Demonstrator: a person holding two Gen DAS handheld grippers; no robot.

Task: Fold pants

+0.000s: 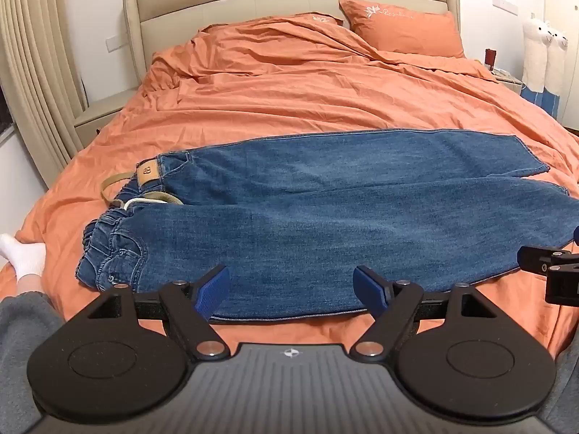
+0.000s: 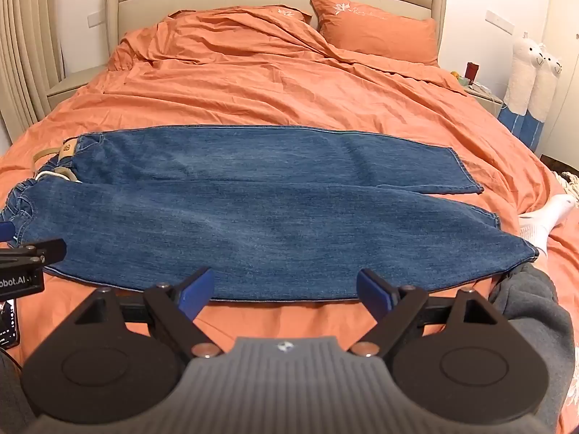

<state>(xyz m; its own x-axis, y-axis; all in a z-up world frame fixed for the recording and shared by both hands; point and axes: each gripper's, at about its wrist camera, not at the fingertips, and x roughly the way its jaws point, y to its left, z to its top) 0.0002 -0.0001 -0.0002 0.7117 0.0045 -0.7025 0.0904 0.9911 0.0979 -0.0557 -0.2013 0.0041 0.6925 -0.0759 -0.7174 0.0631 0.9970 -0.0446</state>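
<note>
Left gripper agape; jeans crosswise, waistband left.

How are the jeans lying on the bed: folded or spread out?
Spread out. The jeans lie flat at full length on the orange bed cover, both legs side by side, waistband left, hems right.

White lettering "obot.AI", its first letter cut off by the frame's left edge, stands on the black body of the left gripper; tan waistband patch of the jeans carries a small dark stamped mark, not legible; orange pillow at the bed's head edge bears white embroidered script beside a flower emblem, too blurred to read.
</note>
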